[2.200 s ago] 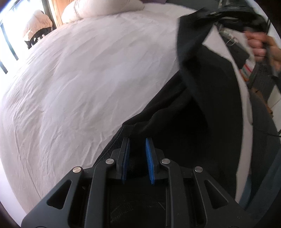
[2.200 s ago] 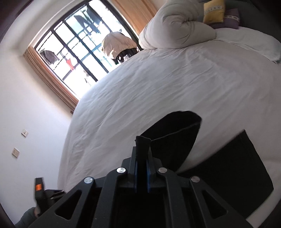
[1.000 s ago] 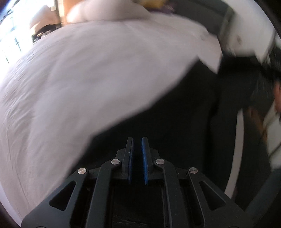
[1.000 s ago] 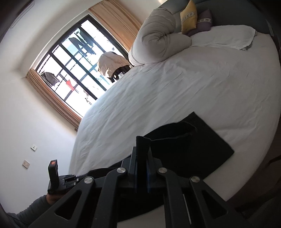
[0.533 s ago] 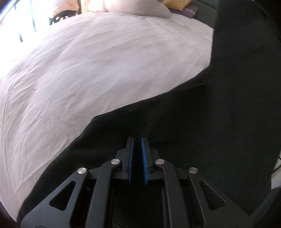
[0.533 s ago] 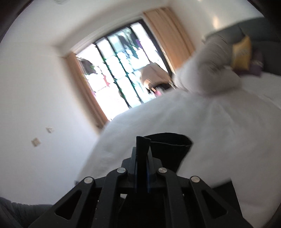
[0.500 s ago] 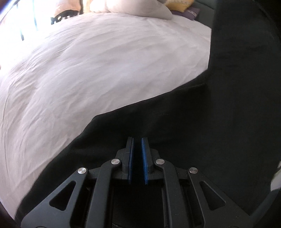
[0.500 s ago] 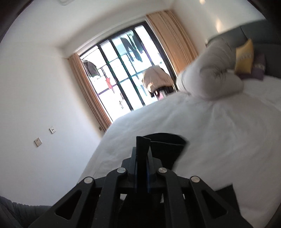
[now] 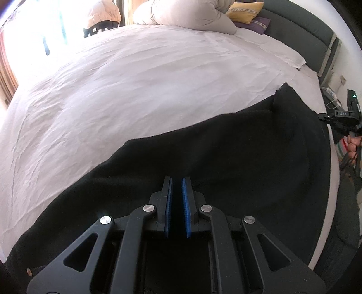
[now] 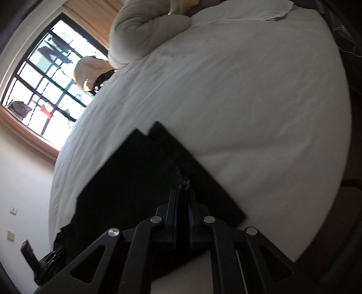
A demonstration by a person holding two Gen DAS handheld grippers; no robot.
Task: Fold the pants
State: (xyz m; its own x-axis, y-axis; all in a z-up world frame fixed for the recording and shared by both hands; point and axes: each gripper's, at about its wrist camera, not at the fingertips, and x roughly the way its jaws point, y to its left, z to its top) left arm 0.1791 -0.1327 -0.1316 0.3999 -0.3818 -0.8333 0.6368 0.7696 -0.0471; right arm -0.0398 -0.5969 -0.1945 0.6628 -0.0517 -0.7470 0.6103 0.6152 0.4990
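Black pants (image 9: 226, 153) lie spread along the near edge of a bed with a white sheet (image 9: 135, 79). My left gripper (image 9: 177, 181) is shut on the pants' fabric at their near edge, blue pads close together. My right gripper (image 10: 182, 192) is shut on the pants (image 10: 135, 176) at their other end, low over the sheet (image 10: 248, 101). It also shows at the far right of the left wrist view (image 9: 339, 117), held in a hand. In the right wrist view two layers of the pants lie one on the other, corners slightly offset.
A rolled white duvet (image 9: 181, 13) and yellow and purple cushions (image 9: 244, 11) lie at the bed's head by a dark headboard (image 9: 305, 38). A barred window (image 10: 40, 79) is behind the bed. A bedside stand with cables (image 9: 334, 101) is at the right.
My right gripper came down from high in the air with its end of the pants to the bed. The pants now lie flat instead of hanging. My left gripper stayed shut and barely moved.
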